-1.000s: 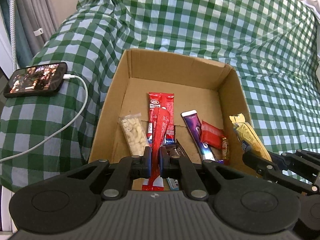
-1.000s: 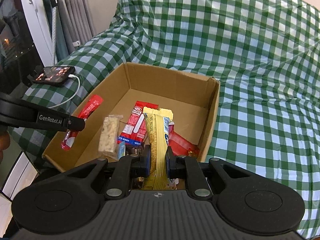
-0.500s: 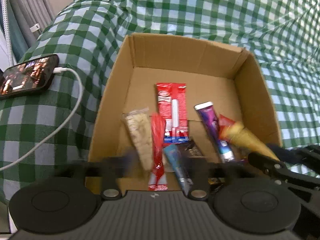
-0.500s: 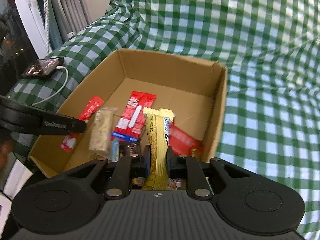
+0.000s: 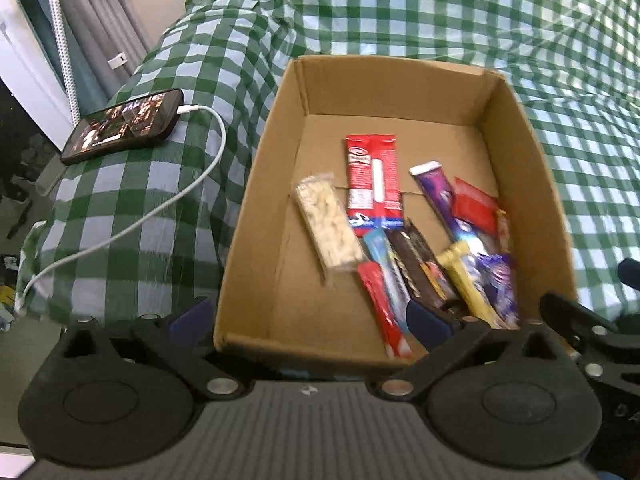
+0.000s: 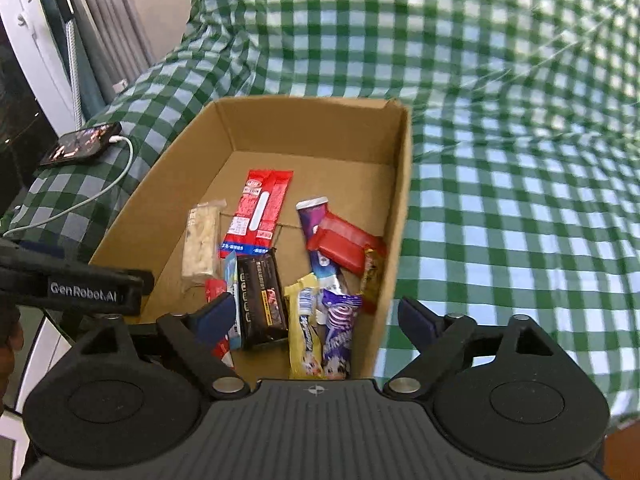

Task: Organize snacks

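Glossy red stick (image 5: 380, 308), yellow bar (image 6: 306, 332) dropped into cardboard box (image 5: 256, 200).

The far half of the cardboard box (image 6: 402, 184) floor is bare, so there is room to reach in. Snack packs (image 6: 320, 280) crowd the near end, and tall box walls stand all around

Both wrist views above cardboard box (image 5: 520, 160)

Brown cardboard box (image 5: 256, 216); green-white checked cloth (image 5: 400, 8); yellow wrapper (image 6: 305, 332).
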Action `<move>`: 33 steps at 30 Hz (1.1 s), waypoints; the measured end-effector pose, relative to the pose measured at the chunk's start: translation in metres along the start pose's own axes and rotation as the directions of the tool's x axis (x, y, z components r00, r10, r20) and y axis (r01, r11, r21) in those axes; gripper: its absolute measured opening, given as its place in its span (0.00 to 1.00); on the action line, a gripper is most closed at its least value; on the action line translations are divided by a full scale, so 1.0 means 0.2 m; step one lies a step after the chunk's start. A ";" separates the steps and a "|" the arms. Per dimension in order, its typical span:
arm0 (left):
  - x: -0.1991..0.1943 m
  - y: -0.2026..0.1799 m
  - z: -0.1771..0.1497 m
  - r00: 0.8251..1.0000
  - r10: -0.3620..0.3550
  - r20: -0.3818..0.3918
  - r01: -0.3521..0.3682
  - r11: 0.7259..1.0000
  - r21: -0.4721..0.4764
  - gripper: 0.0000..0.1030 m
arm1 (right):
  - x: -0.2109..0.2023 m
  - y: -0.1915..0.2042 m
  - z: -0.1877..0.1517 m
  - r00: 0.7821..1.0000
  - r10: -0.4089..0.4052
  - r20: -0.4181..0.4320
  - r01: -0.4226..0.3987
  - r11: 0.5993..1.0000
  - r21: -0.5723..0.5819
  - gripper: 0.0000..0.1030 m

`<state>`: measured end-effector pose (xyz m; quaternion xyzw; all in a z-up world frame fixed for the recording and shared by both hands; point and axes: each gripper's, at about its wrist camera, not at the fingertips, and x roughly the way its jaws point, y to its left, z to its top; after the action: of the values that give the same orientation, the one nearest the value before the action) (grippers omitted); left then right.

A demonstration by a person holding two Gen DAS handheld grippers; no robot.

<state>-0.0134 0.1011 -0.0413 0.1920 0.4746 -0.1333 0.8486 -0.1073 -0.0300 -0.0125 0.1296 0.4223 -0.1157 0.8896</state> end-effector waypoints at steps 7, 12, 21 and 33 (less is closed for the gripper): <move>-0.28 -0.02 -0.12 0.996 -0.003 0.085 0.002 1.000 0.001 1.00 | -0.26 0.04 -0.09 0.995 -0.036 0.090 0.041 0.998 -0.049 0.93; -0.42 -0.04 -0.22 0.991 -0.007 0.133 0.008 1.000 -0.009 1.00 | -0.40 0.07 -0.17 0.990 -0.046 0.131 0.060 0.993 -0.105 0.96; -0.55 -0.05 -0.40 0.985 -0.030 0.169 0.037 0.999 -0.038 1.00 | -0.56 0.08 -0.30 0.982 -0.048 0.184 0.072 0.990 -0.123 0.97; -0.64 -0.05 -0.49 0.976 0.031 0.216 -0.022 0.999 -0.043 1.00 | -0.68 0.10 -0.39 0.972 -0.065 0.224 0.095 0.988 -0.124 0.99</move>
<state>-0.1580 0.1414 0.0201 0.1655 0.3794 -0.1326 0.9006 -0.2404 0.0271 0.0489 0.0388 0.3334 -0.1363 0.9321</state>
